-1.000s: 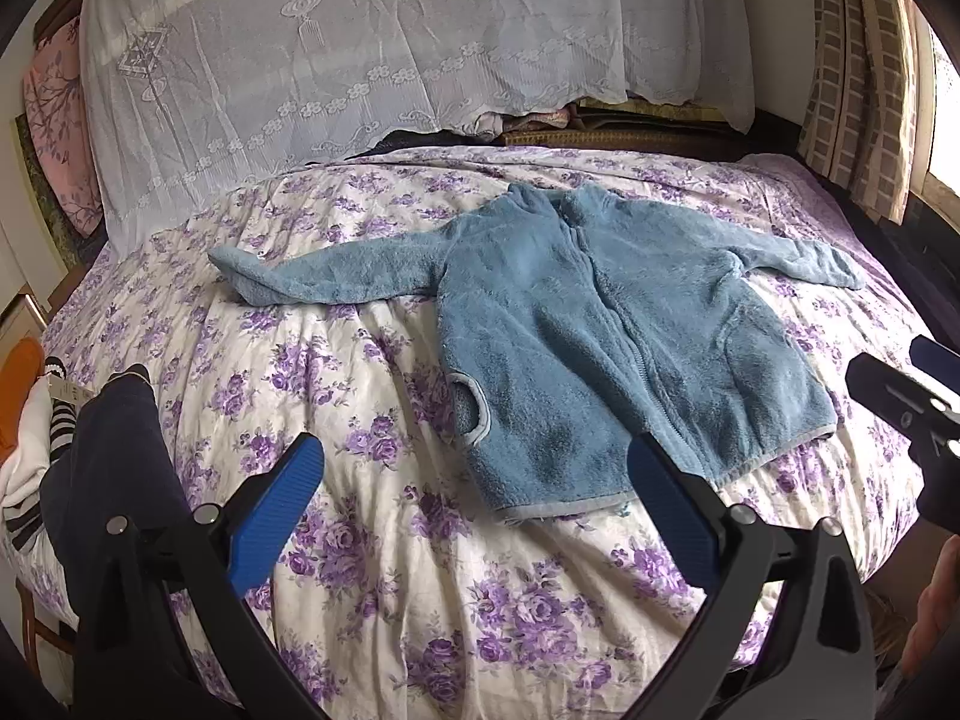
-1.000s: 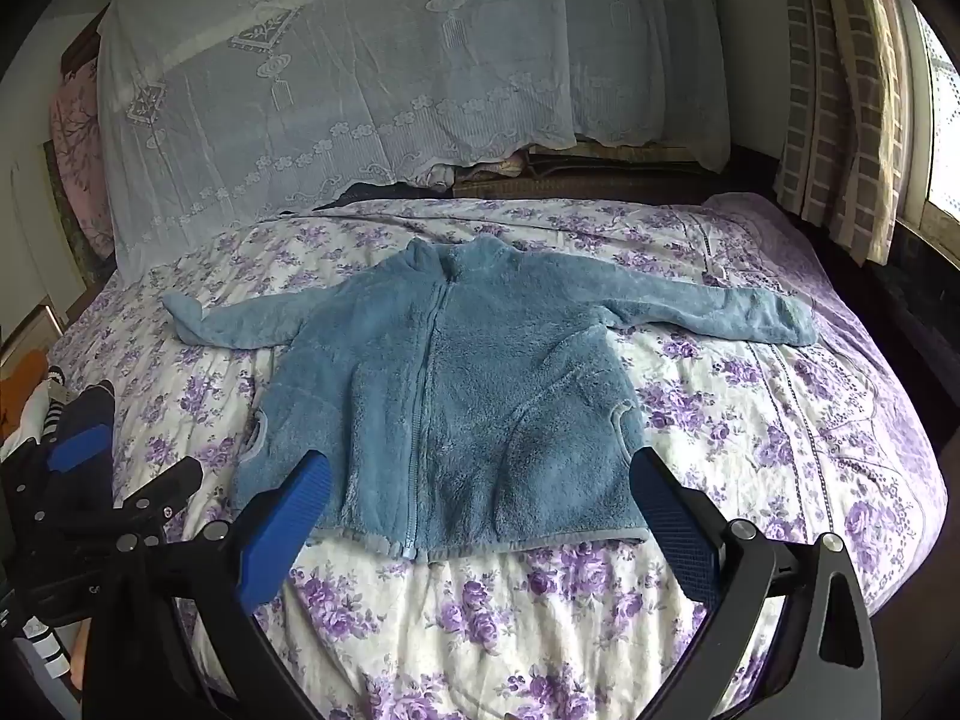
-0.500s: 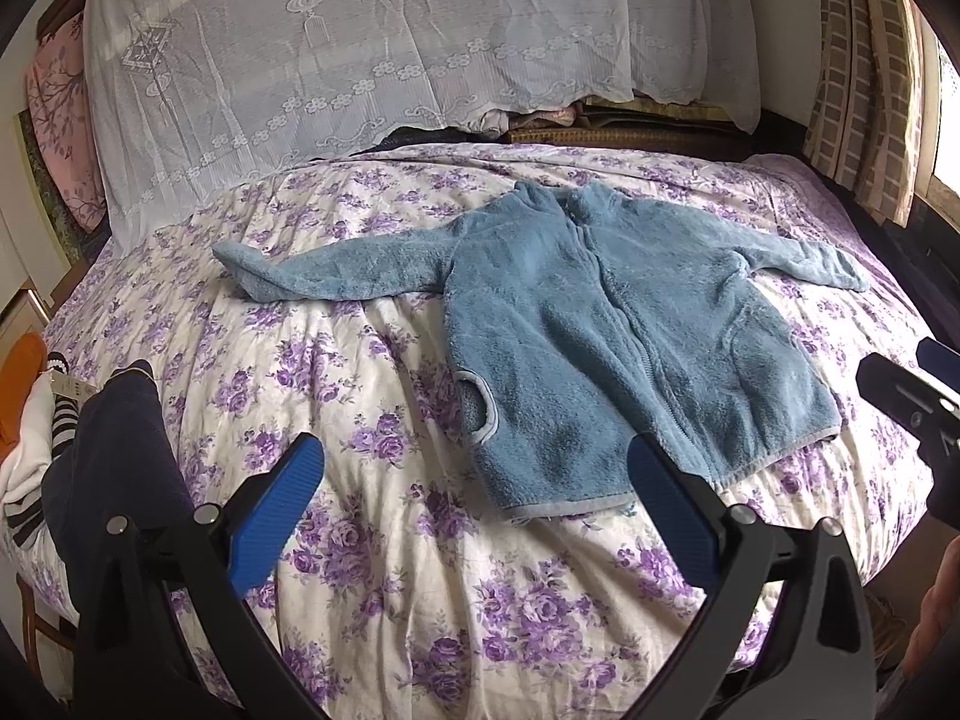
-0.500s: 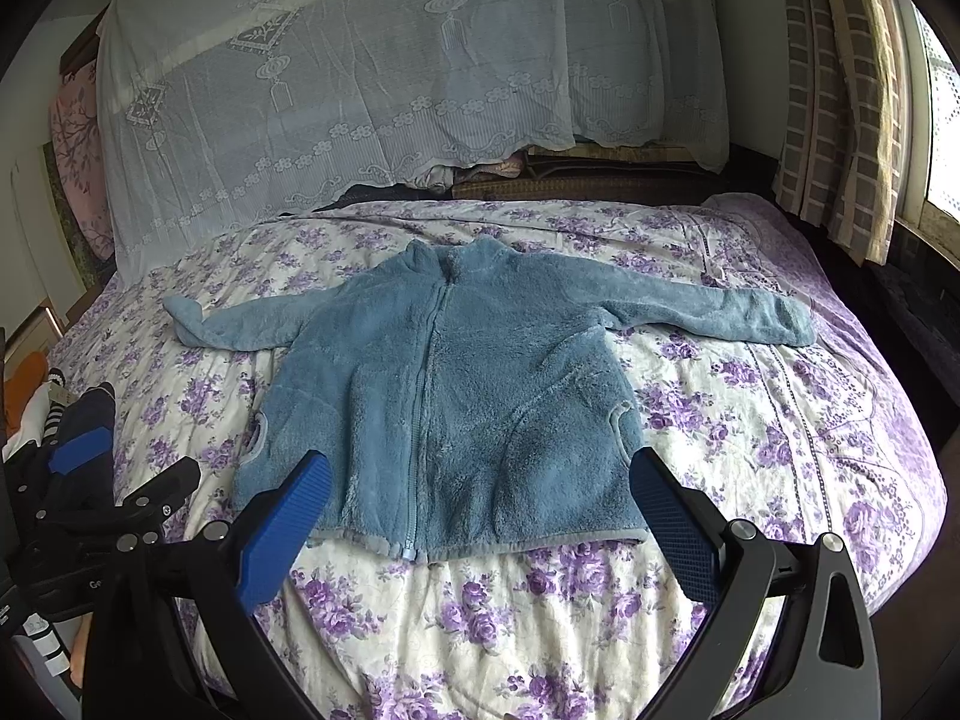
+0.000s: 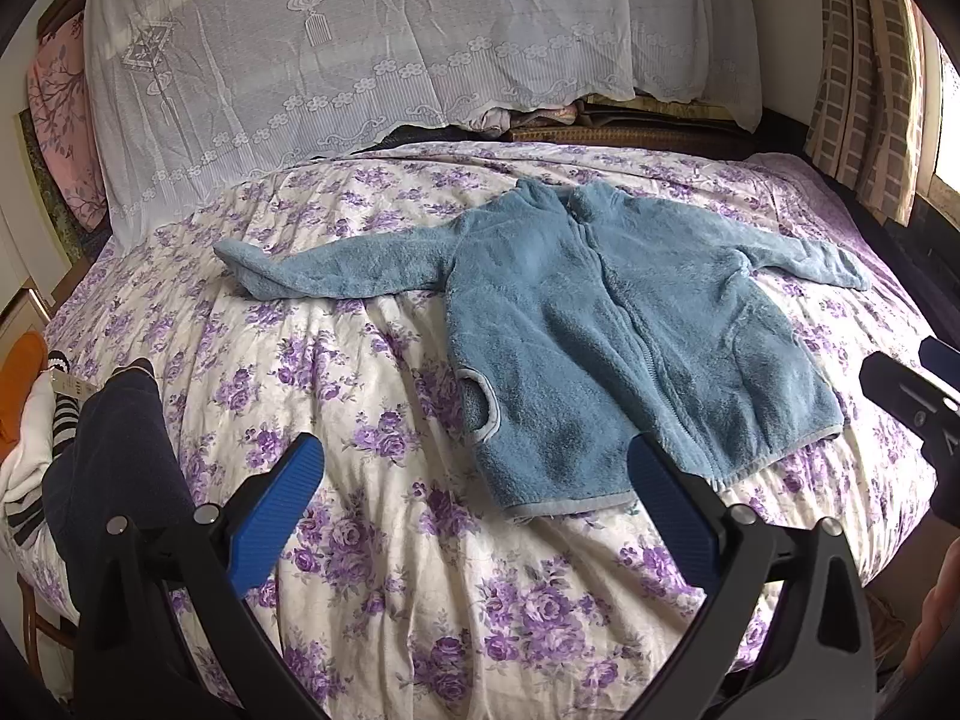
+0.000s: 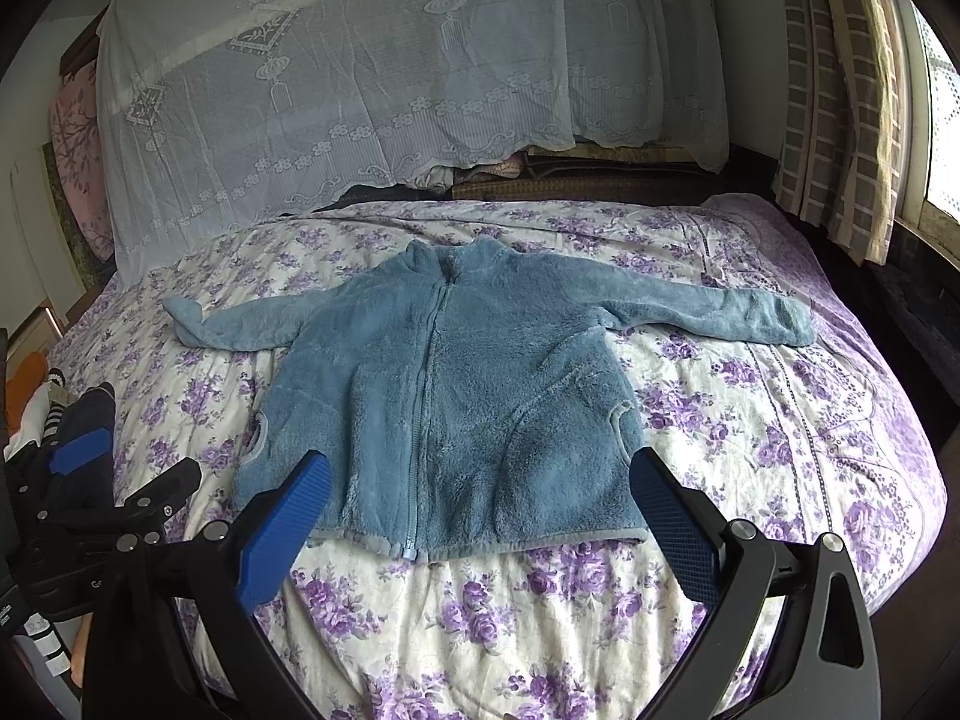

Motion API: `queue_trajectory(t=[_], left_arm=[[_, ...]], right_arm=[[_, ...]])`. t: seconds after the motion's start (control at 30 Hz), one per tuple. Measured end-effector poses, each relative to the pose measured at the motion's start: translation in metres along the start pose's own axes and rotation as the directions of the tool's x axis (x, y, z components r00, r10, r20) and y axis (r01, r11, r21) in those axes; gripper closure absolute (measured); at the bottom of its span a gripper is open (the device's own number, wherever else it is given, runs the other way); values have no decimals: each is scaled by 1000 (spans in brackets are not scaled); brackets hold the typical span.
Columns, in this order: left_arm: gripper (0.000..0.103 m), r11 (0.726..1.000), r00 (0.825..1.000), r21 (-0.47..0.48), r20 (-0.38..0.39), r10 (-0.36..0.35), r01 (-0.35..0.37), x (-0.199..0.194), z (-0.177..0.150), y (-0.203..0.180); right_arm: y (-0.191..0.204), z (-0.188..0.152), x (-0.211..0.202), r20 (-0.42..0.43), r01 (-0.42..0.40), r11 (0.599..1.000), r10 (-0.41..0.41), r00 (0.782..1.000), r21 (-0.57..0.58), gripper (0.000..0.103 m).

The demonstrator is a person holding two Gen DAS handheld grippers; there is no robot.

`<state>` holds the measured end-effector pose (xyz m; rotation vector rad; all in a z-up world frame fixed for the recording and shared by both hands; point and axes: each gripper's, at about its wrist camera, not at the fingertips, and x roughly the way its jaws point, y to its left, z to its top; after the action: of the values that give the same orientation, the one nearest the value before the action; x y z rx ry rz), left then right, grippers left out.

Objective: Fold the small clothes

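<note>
One blue fleece jacket (image 6: 444, 408) lies flat, front up and zipped, mid-bed on the floral bedspread (image 6: 750, 420), both sleeves spread out sideways. Fold not begun, by the look of it.

Left tongs (image 5: 474, 498) wide open, holding nothing, hovering near the hem corner. Right tongs (image 6: 480, 510) also wide open and empty, poised over the hem.

Risks, as judged:
- Thick pile: a pinch may catch only the top layer, so the front lifts off the back.
- Soft, rumpled bedspread could be nipped along with the hem.
- Left cuff (image 5: 240, 264) is already curled; folding over it would trap a lump.
- Uneven lift between the two sides would skew the fold.

Count: one jacket, two sleeves, two tongs. A pile of dark and striped clothes (image 5: 90, 450) sits at the bed's left edge; number cannot be told.
</note>
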<state>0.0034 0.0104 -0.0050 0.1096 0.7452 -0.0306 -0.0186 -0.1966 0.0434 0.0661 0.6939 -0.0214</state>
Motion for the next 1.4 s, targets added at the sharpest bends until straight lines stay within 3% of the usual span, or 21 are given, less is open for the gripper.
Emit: queue_trajectory(t=[1.4], left_arm=[[4, 1000, 1000, -1, -2, 0, 0, 0, 0, 0]], right_arm=[[2, -2, -1, 2, -1, 1000, 1, 1000, 0, 3]])
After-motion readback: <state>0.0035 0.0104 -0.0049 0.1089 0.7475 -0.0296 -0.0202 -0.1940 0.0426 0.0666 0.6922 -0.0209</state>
